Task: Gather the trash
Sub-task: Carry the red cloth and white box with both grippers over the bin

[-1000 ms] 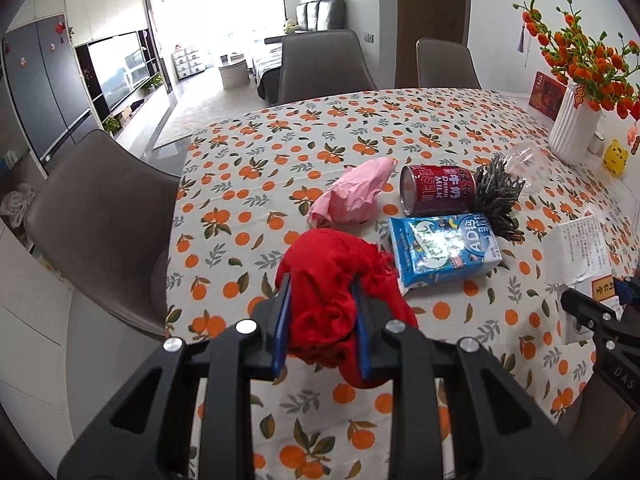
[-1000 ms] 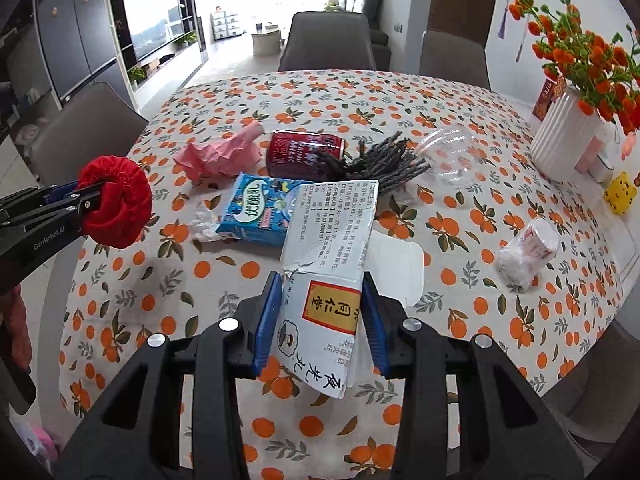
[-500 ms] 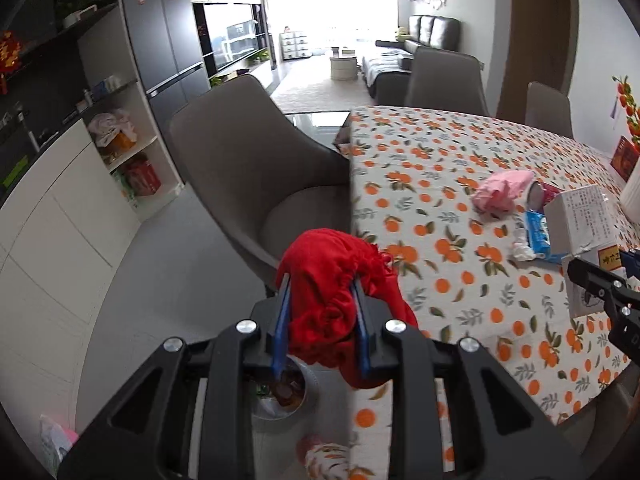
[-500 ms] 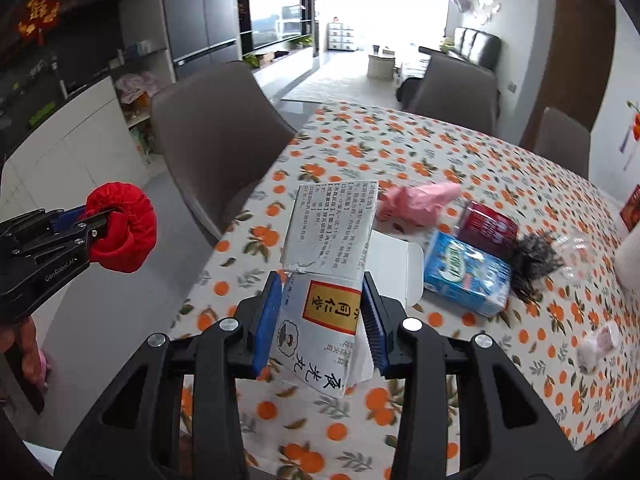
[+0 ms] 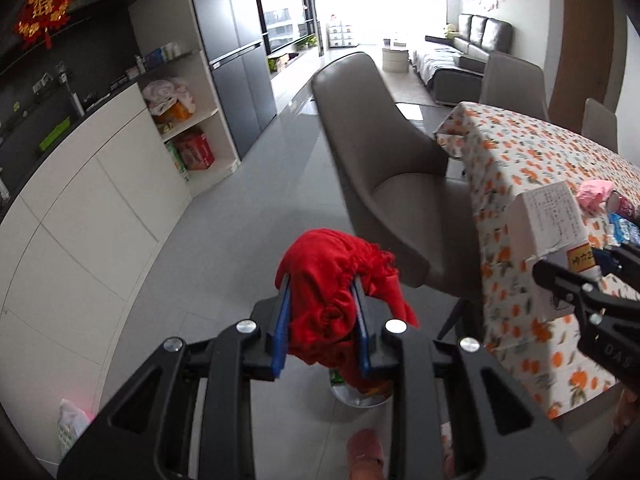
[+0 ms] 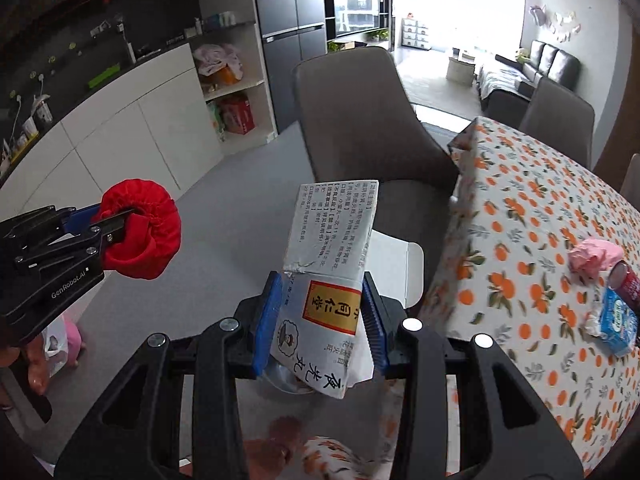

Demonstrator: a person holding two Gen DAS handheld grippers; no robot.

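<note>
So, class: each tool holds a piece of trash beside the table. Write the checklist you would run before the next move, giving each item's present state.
1. Left tool clamped on the red cloth: ok.
2. Right tool clamped on the white carton: ok.
3. Bin below the left tool: ok, though mostly hidden.
4. White carton over the bin's opening: cannot tell.
5. Foot apart from the bin: ok, but close.
6. Table free of trash: not ok; pink wad, can and blue pack remain.
</note>
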